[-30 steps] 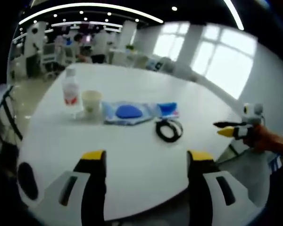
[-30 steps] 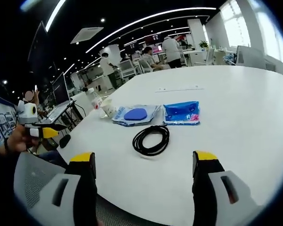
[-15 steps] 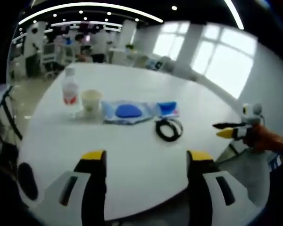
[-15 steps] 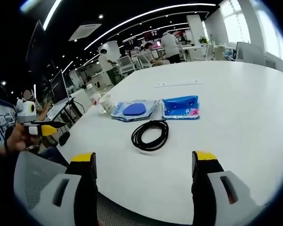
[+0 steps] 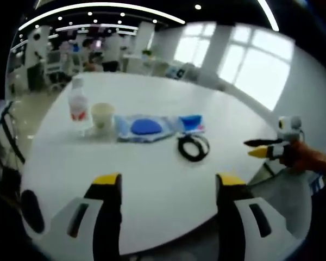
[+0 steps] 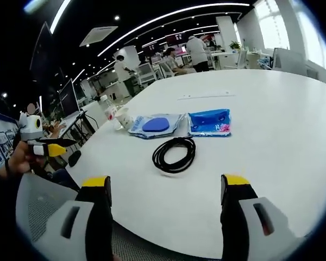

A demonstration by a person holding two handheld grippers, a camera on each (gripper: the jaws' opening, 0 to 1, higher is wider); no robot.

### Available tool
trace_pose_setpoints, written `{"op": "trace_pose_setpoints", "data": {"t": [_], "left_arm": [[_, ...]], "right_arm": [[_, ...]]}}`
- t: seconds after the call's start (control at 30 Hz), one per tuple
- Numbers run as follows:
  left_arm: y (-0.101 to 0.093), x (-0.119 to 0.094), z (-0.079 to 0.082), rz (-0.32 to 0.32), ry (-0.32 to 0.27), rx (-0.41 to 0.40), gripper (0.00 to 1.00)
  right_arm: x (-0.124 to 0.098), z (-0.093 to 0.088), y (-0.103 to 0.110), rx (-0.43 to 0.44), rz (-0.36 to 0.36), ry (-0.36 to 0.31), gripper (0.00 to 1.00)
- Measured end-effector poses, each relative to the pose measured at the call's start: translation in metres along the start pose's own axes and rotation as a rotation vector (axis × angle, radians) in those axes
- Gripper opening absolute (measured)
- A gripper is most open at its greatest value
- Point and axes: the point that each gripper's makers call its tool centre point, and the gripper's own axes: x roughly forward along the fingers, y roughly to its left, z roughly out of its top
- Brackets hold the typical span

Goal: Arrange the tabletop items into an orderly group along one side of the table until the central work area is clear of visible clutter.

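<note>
On the white round table [image 5: 152,174] [image 6: 271,125] lie a black coiled cable [image 5: 193,147] [image 6: 174,154], a blue packet [image 5: 190,123] [image 6: 210,122] and a clear bag holding a blue pad [image 5: 143,128] [image 6: 155,125]. A paper cup [image 5: 102,116] [image 6: 123,117] and a plastic bottle with a red label [image 5: 77,103] [image 6: 107,110] stand beside them. My left gripper [image 5: 165,182] is open over the table's near edge. My right gripper [image 6: 165,185] is open too, short of the cable. Each gripper also shows at the other view's edge, held in a hand [image 5: 267,149] [image 6: 48,148].
A black oval object [image 5: 31,209] [image 6: 74,159] lies at the table's edge on the left. A grey chair back [image 6: 43,217] sits below the right gripper. Desks, chairs and people [image 6: 196,53] fill the office behind, with bright windows [image 5: 255,70] to one side.
Both views shifted only slightly; the items on the table lie as before and both grippers stay open.
</note>
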Motion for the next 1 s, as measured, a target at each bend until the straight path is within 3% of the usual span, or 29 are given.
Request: {"op": "trace_pose_setpoints", "data": {"t": [1.0], "left_arm": [[0.0044,-0.001,-0.0008,0.024,0.001,0.006,0.72]], "right_arm": [[0.0,-0.0003,-0.0008,0.006,0.004,0.0,0.83]]}}
